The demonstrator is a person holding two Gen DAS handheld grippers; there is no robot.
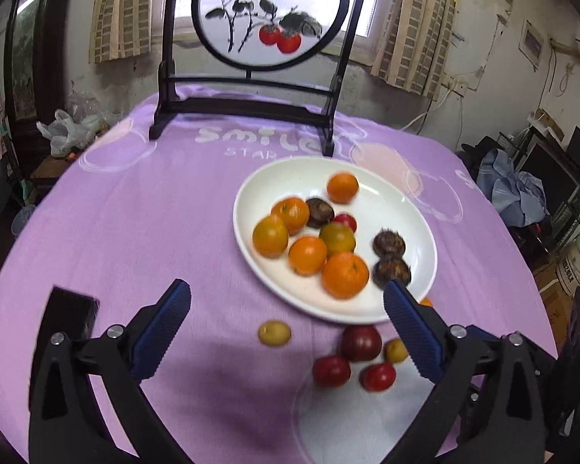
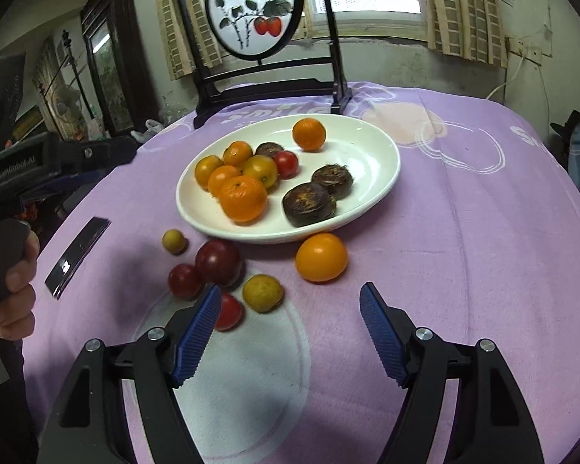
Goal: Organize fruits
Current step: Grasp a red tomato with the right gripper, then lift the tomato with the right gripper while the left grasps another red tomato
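Both hand-held grippers, left hand-held gripper (image 1: 286, 301) and right hand-held gripper (image 2: 290, 301), tilt downward, jaws spread.

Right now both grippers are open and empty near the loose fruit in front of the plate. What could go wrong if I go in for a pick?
The loose red fruits lie touching in a cluster, so closing on one may roll its neighbours across the purple cloth. The orange fruit sits against the white plate rim; a finger could nudge the plate. The plate's heap of oranges may shift when more fruit lands.

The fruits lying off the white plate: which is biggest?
The round orange fruit beside the plate's near rim; the dark red plum is smaller, the rest smaller still.
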